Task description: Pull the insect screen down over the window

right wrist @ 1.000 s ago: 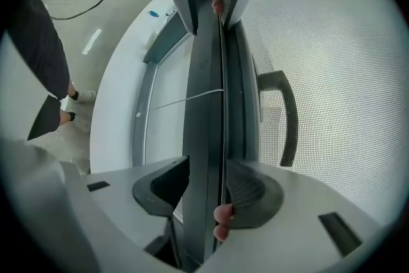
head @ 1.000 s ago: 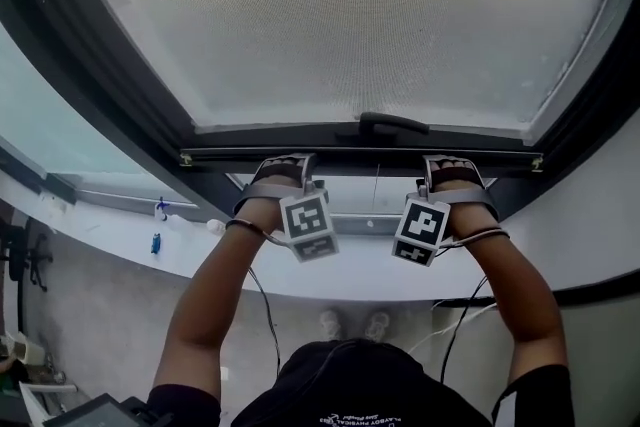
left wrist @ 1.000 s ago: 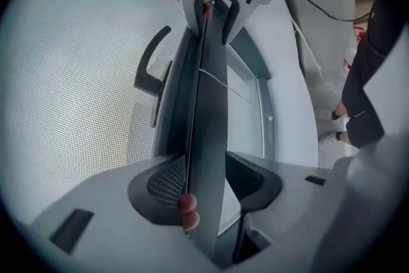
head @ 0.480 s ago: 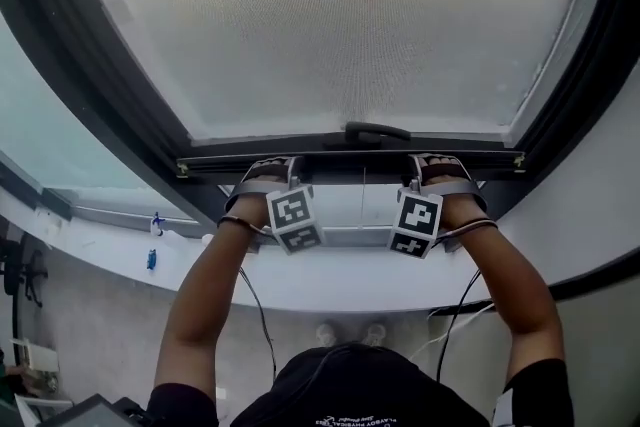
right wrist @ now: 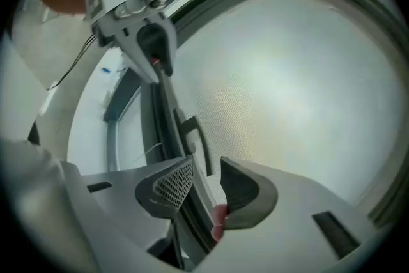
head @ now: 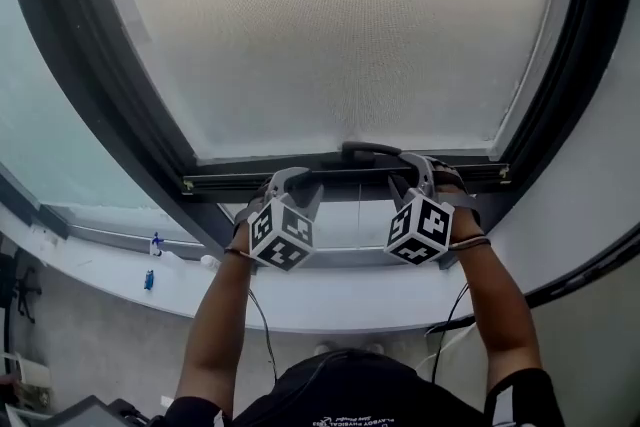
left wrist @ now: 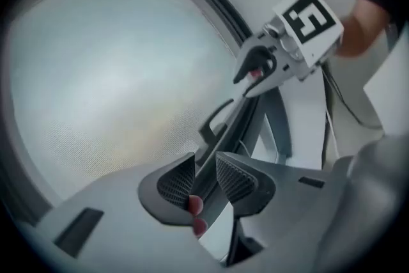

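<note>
The insect screen (head: 330, 25), a pale mesh, covers most of the window. Its dark bottom bar (head: 350, 177) runs level above the sill, with a black handle (head: 370, 152) at mid-span. My left gripper (head: 295, 183) sits left of the handle. In the left gripper view (left wrist: 206, 166) its jaws have just been closing and both pads press on the bar (left wrist: 220, 131). My right gripper (head: 412, 173) sits right of the handle. Its jaws (right wrist: 204, 169) have just been closing and straddle the bar (right wrist: 167, 115), with a thin gap at the right-hand pad.
A dark window frame (head: 90, 85) borders the mesh on both sides. Below the bar lies a white sill (head: 330, 300) with small blue items (head: 148, 280) at its left. Cables (head: 265, 325) hang from both wrists.
Both grippers have risen and rolled from under the bar, so their jaws now straddle it. The left jaws have closed onto the bar. The right jaws have narrowed.
</note>
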Demonstrator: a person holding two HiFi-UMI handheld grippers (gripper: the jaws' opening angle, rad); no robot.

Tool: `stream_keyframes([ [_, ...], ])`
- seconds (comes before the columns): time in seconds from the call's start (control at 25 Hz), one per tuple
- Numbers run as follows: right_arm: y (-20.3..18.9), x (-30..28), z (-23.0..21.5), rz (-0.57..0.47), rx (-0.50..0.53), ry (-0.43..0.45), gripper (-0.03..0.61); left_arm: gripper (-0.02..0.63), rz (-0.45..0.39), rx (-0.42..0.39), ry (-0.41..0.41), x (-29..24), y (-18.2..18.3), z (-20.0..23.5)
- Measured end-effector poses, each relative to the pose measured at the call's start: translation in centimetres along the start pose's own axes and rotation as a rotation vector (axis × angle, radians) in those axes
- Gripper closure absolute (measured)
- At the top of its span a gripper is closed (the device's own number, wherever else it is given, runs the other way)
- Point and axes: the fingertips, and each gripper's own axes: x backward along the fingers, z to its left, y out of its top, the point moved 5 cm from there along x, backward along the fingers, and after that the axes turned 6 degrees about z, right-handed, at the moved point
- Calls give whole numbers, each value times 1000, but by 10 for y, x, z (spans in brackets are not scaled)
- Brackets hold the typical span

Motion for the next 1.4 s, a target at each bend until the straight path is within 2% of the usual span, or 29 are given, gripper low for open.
stream_keyframes([
  [0.08, 12, 17, -15, -95, -188, -64, 442, 511, -127, 171, 9, 18, 7, 3],
  [0.12, 17, 26, -20, -139, -275, -90, 442, 511, -181, 230, 21, 28, 10, 4],
  [0.24, 20, 50, -29, -232, -478, -156, 512, 511, -295, 325, 105, 54, 16, 14],
  [0.28, 20, 57, -29, -252, -534, -163, 515, 528, -328, 355, 133, 62, 17, 18],
  [0.4, 20, 75, -28, -293, -648, -187, 541, 565, -418, 440, 184, 86, 16, 30],
  [0.52, 23, 89, -21, -311, -697, -218, 573, 597, -462, 509, 198, 103, 10, 32],
  [0.6, 24, 97, -14, -312, -712, -229, 574, 611, -438, 547, 190, 106, 3, 29],
  [0.68, 25, 104, -4, -306, -724, -238, 574, 611, -401, 554, 177, 104, -8, 24],
  [0.88, 23, 108, 27, -277, -775, -225, 574, 612, -371, 560, 136, 103, -31, 7],
  [1.04, 22, 118, 46, -259, -750, -244, 575, 612, -372, 563, 129, 111, -37, -11],
  [1.4, 15, 171, 81, -340, -766, -195, 575, 612, -354, 611, 157, 149, -43, -64],
])
